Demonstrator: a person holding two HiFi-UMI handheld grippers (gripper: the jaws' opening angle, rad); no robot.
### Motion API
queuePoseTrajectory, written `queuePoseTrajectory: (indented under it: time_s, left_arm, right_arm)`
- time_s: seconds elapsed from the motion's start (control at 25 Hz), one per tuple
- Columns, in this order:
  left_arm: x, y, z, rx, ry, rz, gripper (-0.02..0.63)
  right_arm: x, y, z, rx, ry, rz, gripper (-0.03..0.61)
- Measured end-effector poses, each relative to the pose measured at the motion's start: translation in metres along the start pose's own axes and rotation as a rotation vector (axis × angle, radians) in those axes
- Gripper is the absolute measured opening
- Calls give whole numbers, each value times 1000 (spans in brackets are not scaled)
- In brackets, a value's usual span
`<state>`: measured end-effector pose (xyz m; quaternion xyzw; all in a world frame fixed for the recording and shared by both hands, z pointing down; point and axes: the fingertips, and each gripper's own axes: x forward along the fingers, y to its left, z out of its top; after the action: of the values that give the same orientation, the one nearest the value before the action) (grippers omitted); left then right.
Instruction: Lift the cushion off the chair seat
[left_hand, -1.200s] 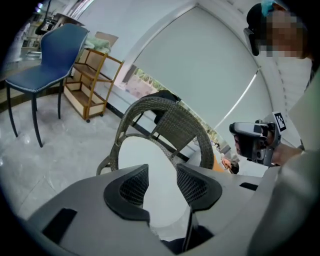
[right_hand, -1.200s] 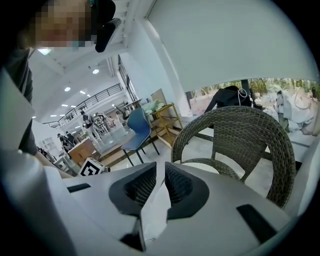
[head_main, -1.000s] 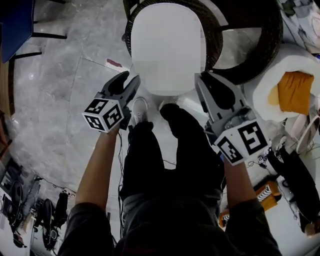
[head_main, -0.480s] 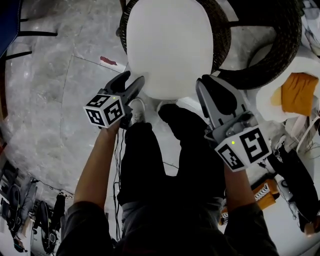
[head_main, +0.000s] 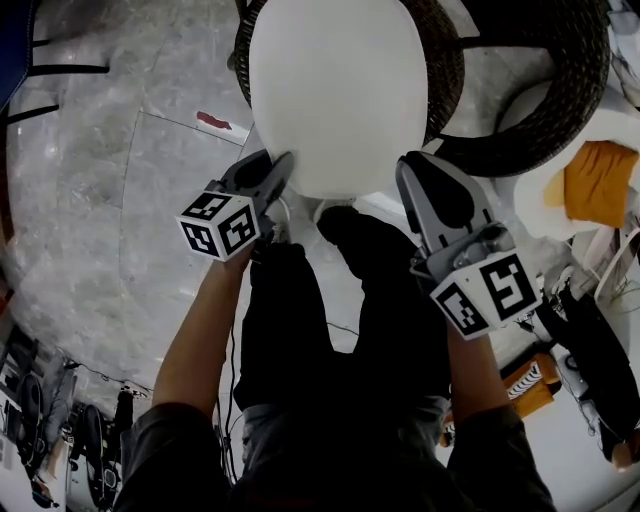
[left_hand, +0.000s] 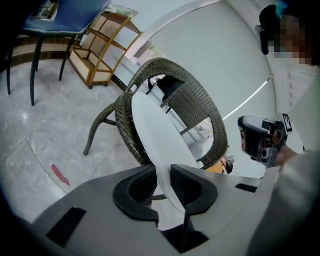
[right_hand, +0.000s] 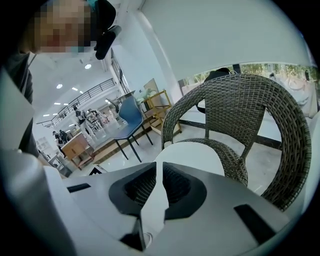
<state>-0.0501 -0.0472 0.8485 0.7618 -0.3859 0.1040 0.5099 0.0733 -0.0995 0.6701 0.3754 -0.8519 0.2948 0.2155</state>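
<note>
Start at your left: the left gripper (left_hand: 164, 176) has just been closing its jaws, and in its own view the thin white edge of the cushion (head_main: 338, 95) fills the slit between the ribbed pads. That claw is clamped on the near-left rim of the cushion.

In the middle, the cushion lies flat on the seat of the wicker chair (head_main: 445, 70), and nothing shows it raised yet. It is an oval, and its long axis runs from near to far, straight away from you. Only its near end reaches your claws. Nearly all of its body lies on the far side of both grips, towards the chair back.

On your right, the right gripper (right_hand: 159, 172) stands at the near-right rim, level with the left one. Its jaws are drawn almost together with a white strip of the cushion between them, so it looks pinched there too (the strip is too narrow to show how deep the bite goes).

Neither hand is nearer than the other. They flank the near end, one on each side, with your legs just below. The lift turns on that: you hold one short end of a long pad, so I would expect the far end to hang or drag on the seat as you raise it. Keep both claws level and bring them up together.
</note>
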Motion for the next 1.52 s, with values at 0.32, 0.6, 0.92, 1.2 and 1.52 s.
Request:
queuePoseTrajectory:
  time_s: [0.32, 0.6, 0.92, 1.2, 1.52]
  left_arm:
    - [-17, -26, 37, 45, -31, -27, 46]
    - [-36, -65, 73, 129, -63, -70, 34]
    - [-70, -127, 130, 224, -108, -106, 29]
    - [-129, -191, 190, 304, -191, -112, 27]
    - [-201, -267, 283, 436, -306, -118, 26]
  right_arm:
    - [-9, 12, 29, 2, -38, -5, 15]
    - [-24, 24, 54, 29, -73, -2, 15]
    - [-66, 39, 108, 17, -146, -16, 15]
    - [-118, 69, 161, 8, -217, -13, 15]
    - [-178, 109, 225, -19, -294, -5, 15]
